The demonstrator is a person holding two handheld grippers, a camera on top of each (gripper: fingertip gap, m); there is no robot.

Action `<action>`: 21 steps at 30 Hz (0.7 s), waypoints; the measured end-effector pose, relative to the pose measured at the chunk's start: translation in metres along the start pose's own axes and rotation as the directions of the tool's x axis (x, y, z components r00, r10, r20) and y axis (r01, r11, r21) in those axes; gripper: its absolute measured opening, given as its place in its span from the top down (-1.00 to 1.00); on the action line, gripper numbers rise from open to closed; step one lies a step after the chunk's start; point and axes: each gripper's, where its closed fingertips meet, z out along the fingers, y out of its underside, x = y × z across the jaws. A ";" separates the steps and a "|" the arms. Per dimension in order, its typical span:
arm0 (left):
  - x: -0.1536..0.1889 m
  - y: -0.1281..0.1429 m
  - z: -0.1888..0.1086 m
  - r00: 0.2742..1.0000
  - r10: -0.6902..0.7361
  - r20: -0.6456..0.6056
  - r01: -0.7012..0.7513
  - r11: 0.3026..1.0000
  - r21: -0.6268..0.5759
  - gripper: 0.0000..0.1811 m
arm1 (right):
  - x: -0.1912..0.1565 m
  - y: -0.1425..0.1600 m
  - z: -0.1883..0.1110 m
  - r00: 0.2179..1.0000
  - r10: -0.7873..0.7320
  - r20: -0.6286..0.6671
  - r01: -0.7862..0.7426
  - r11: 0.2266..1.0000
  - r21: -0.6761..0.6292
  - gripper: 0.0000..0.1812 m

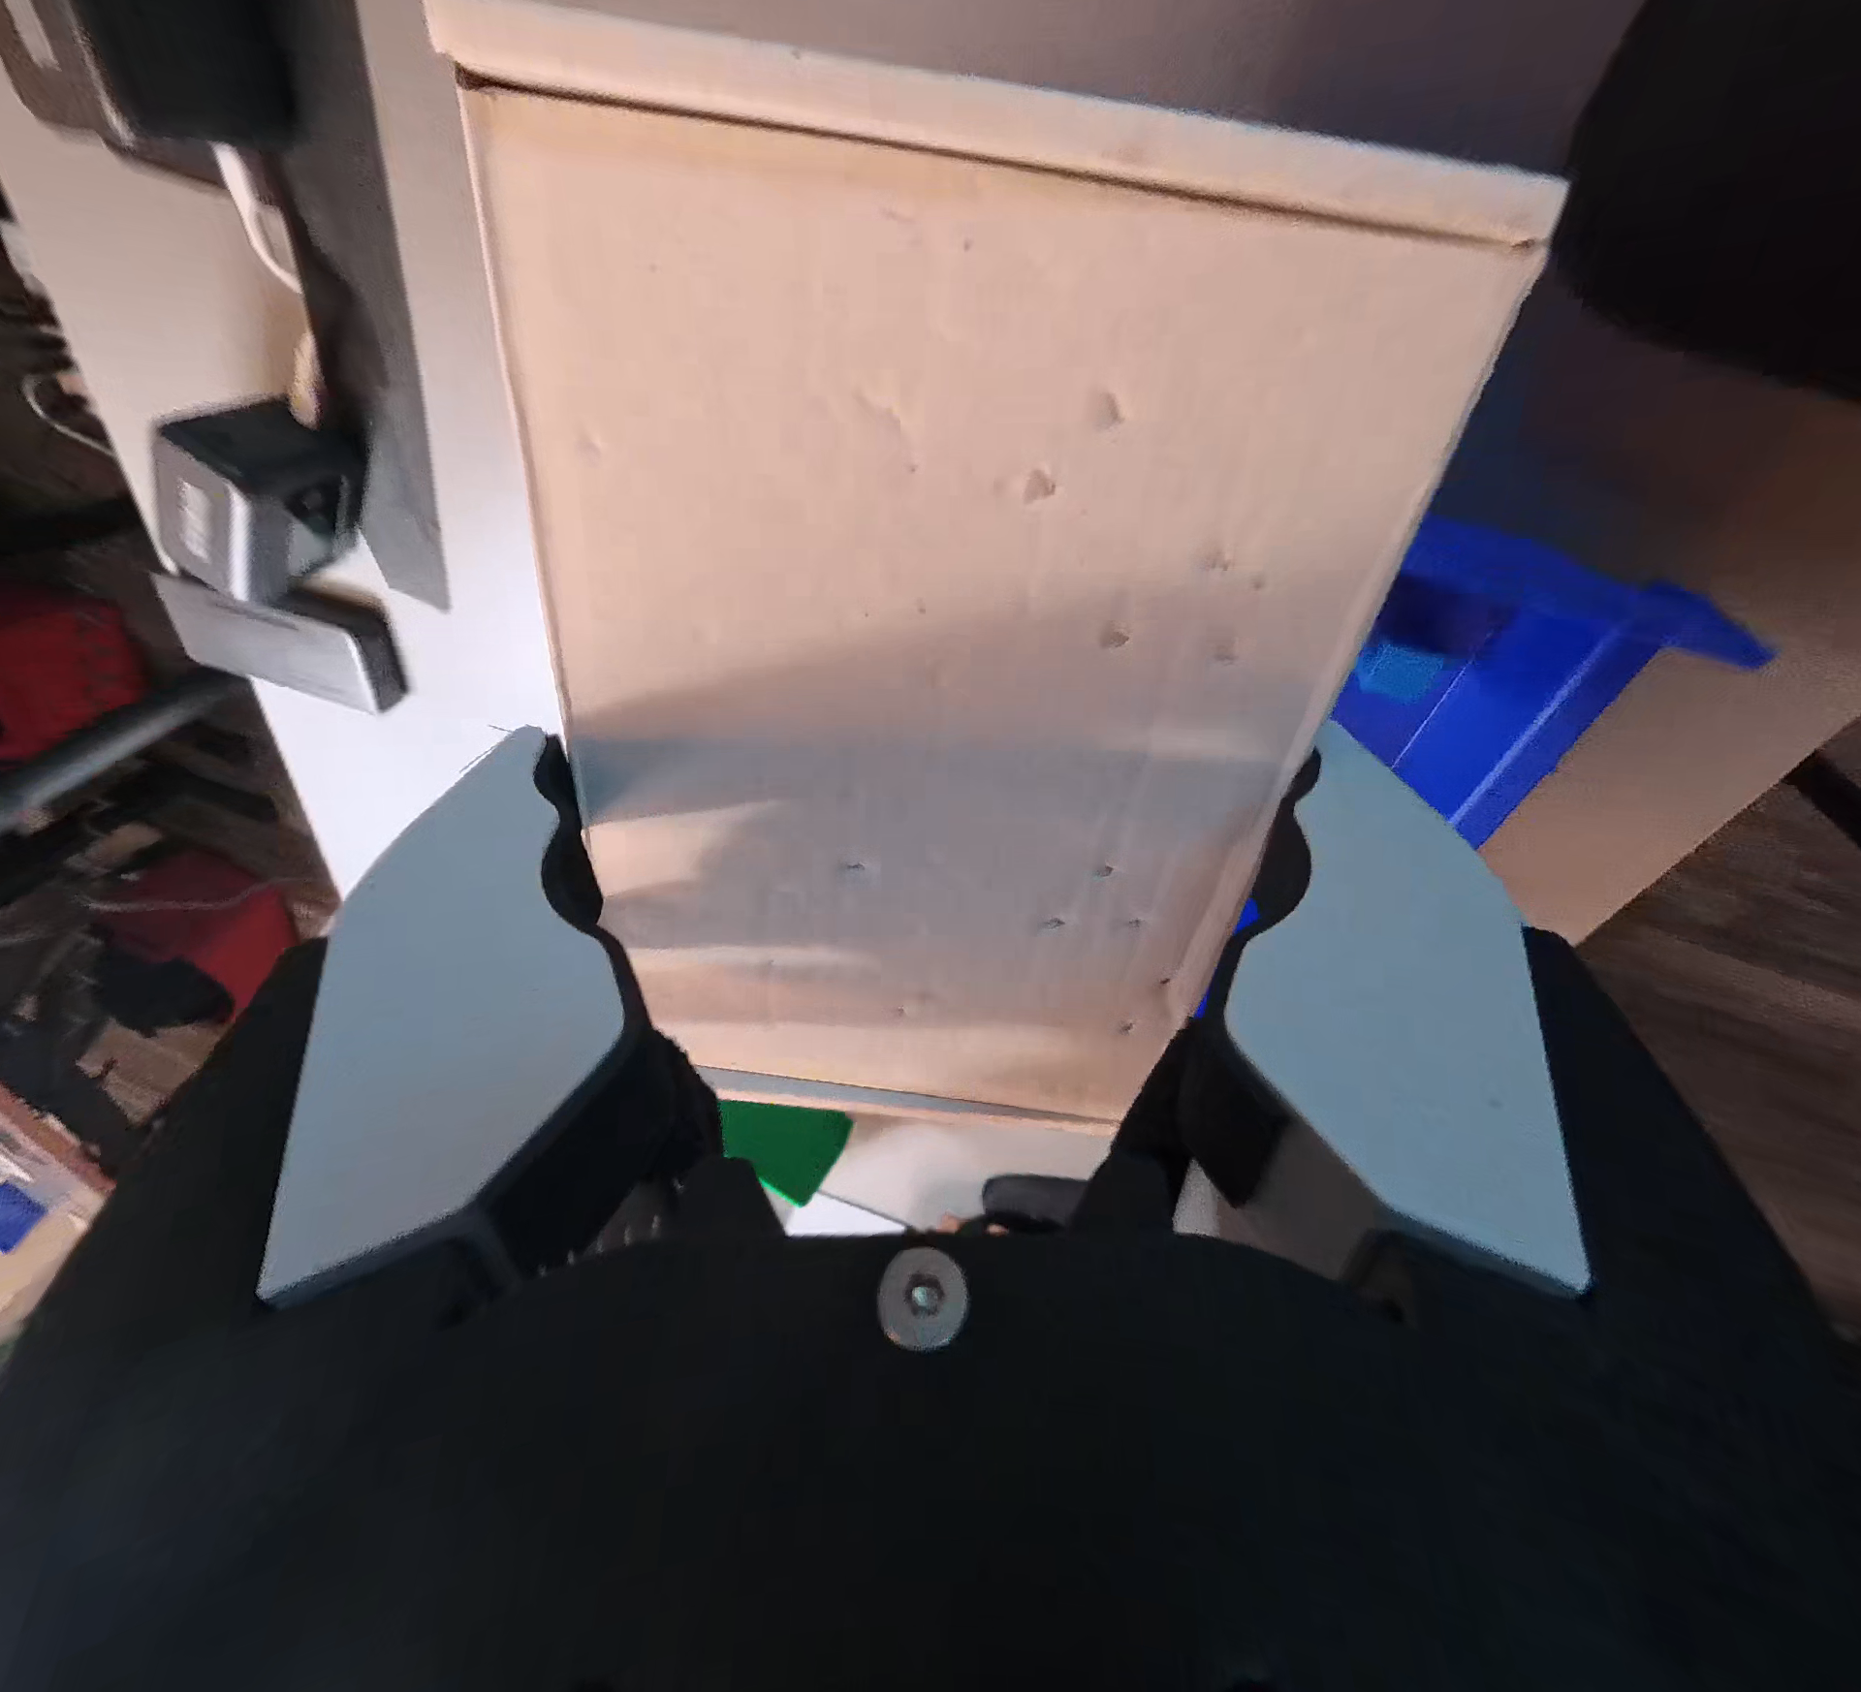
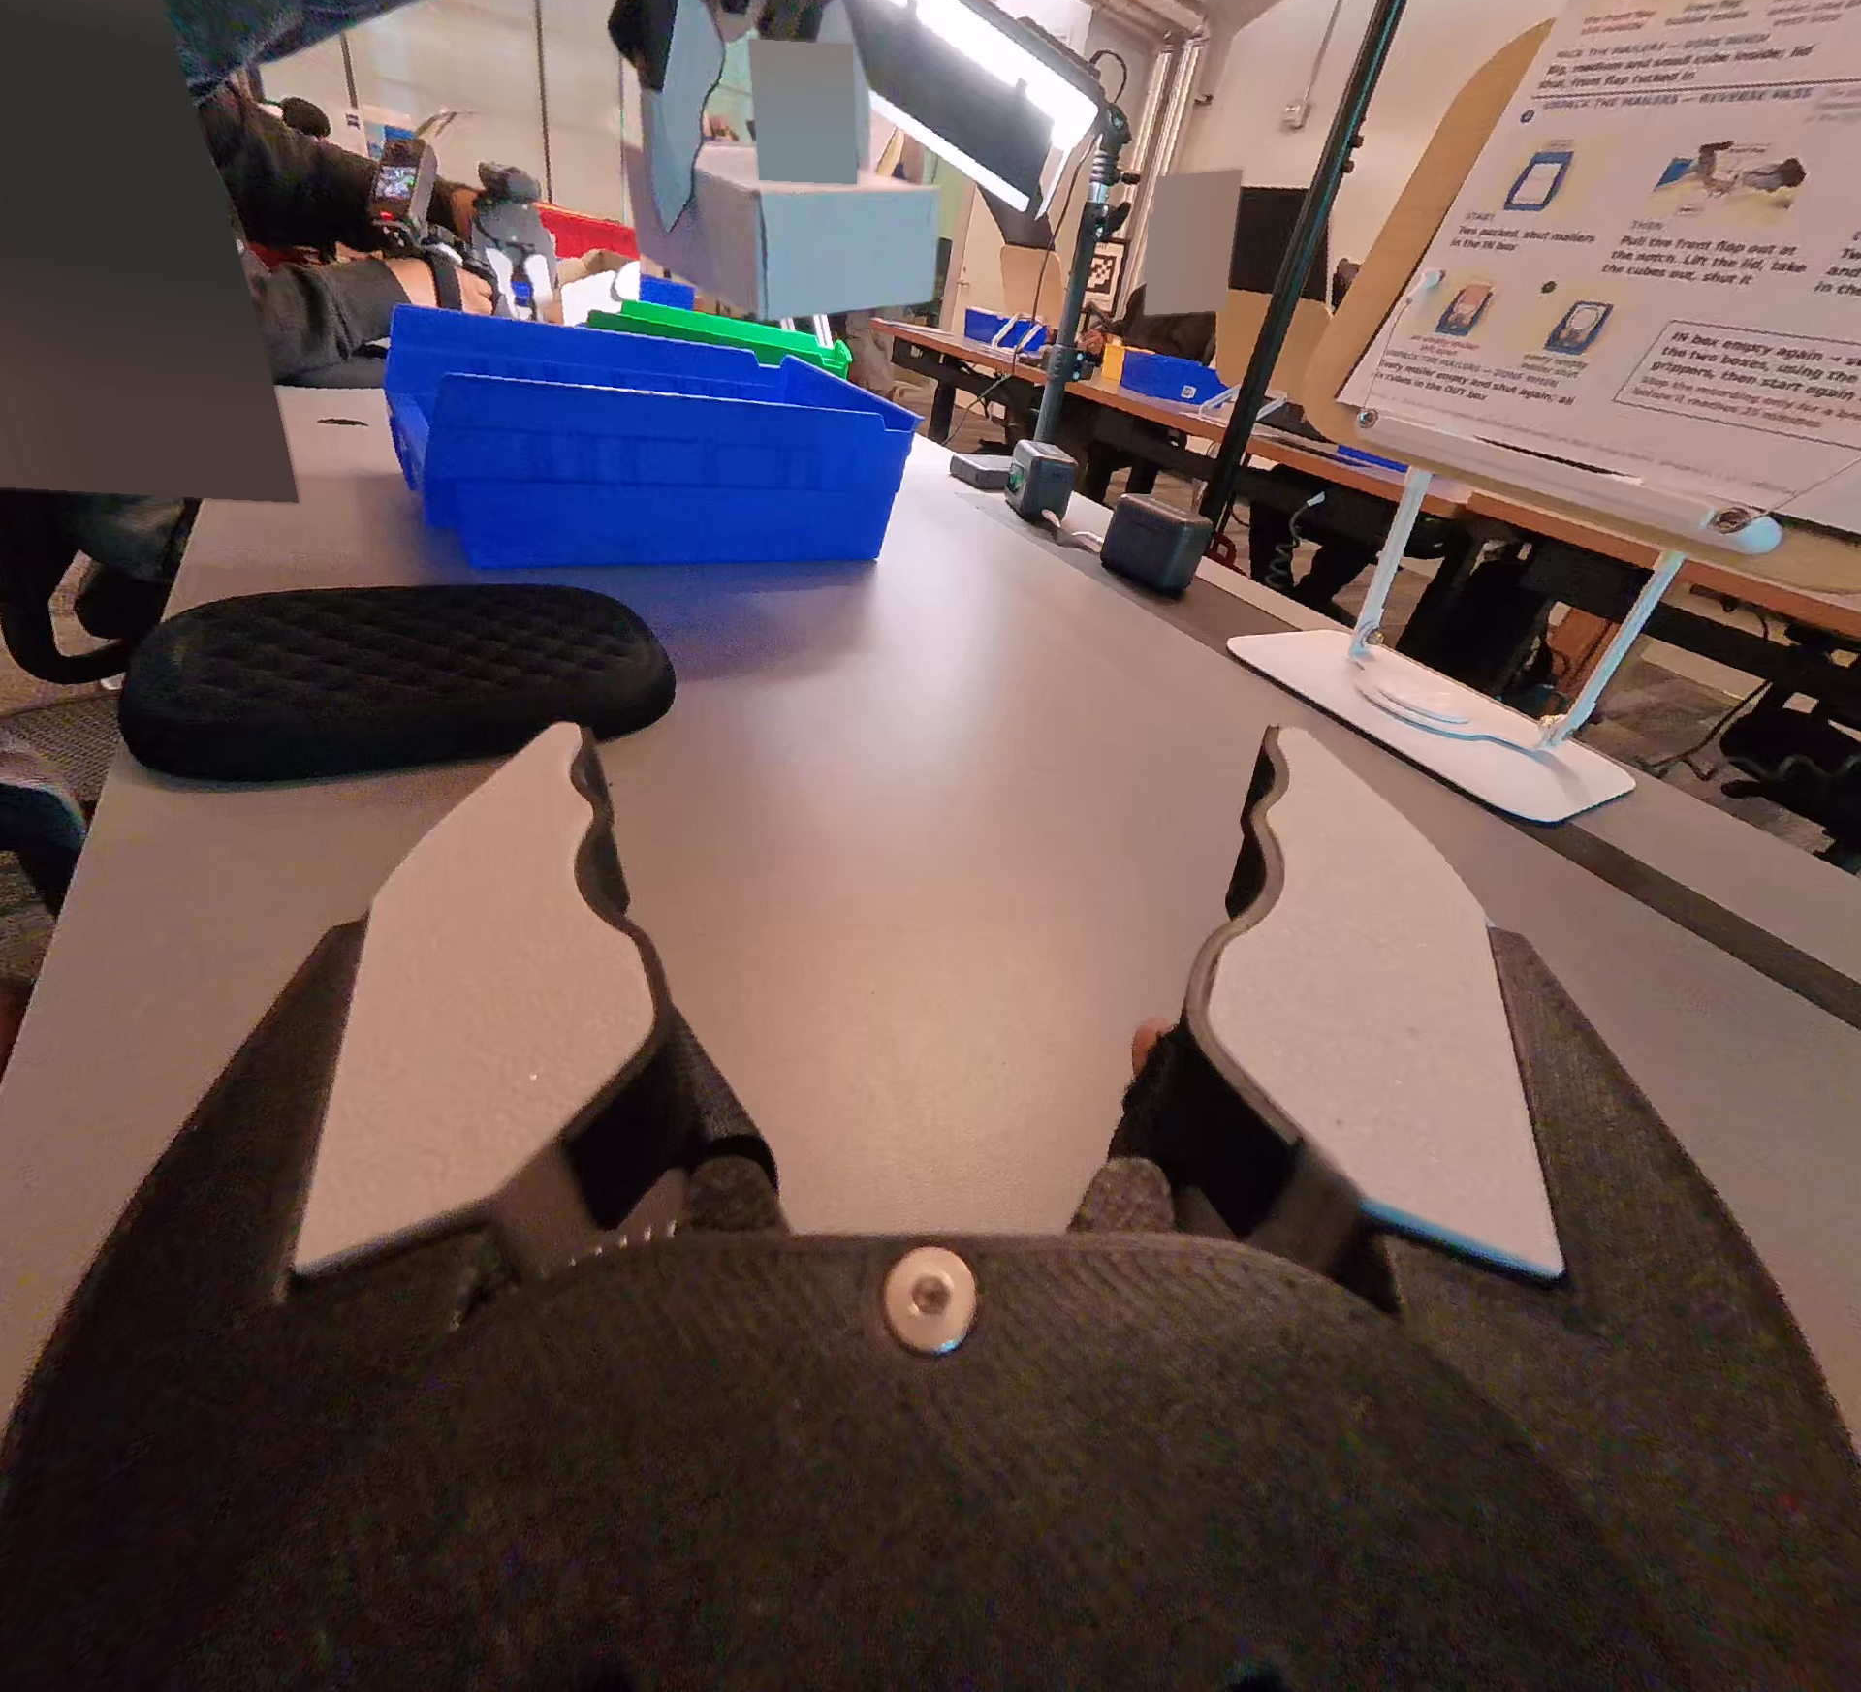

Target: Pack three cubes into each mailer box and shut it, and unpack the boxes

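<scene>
My left gripper (image 1: 926, 738) is shut on the two long sides of a closed tan mailer box (image 1: 987, 476) and holds it in the air. In the right wrist view the same box (image 2: 806, 244) hangs from that gripper (image 2: 745, 73) above the blue bin (image 2: 645, 466). My right gripper (image 2: 923, 738) is open and empty, low over the grey table (image 2: 906, 889). No cubes show in either view.
A green bin (image 2: 735, 335) sits behind the blue bin, which also shows in the left wrist view (image 1: 1490, 687). A black padded rest (image 2: 393, 677) lies at the table's left. An instruction board on a white stand (image 2: 1662, 234), a lamp (image 2: 967, 93) and small black devices (image 2: 1153, 541) line the right edge. Spacing between my two grippers at the tips: around 40 cm.
</scene>
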 end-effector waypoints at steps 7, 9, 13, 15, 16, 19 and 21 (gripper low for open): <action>0.034 -0.104 0.011 0.985 0.172 -0.030 -0.171 0.985 0.037 -0.42 | 0.000 0.000 0.000 1.000 0.004 0.002 -0.004 1.000 -0.002 -0.31; 0.048 -0.135 0.021 0.975 0.220 -0.043 -0.217 0.974 0.070 -0.42 | 0.000 0.000 0.000 1.000 0.006 0.003 -0.006 1.000 -0.003 -0.30; 0.077 -0.186 0.049 0.957 0.285 -0.060 -0.276 0.954 0.120 -0.42 | 0.000 0.001 0.000 1.000 0.006 0.006 -0.006 1.000 -0.004 -0.30; 0.093 -0.207 0.064 0.949 0.305 -0.081 -0.293 0.946 0.137 -0.42 | 0.000 0.001 0.000 1.000 0.008 0.006 -0.008 1.000 -0.005 -0.30; 0.099 -0.216 0.070 0.948 0.306 -0.091 -0.292 0.946 0.140 -0.42 | 0.001 0.001 0.000 1.000 0.010 0.007 -0.010 1.000 -0.005 -0.30; 0.119 -0.236 0.088 0.942 0.312 -0.121 -0.296 0.946 0.133 -0.42 | 0.001 0.001 0.000 1.000 0.013 0.005 -0.013 1.000 -0.005 -0.30; 0.127 -0.244 0.096 0.944 0.308 -0.115 -0.296 0.949 0.113 -0.42 | 0.001 0.002 0.000 1.000 0.016 0.004 -0.016 1.000 -0.007 -0.30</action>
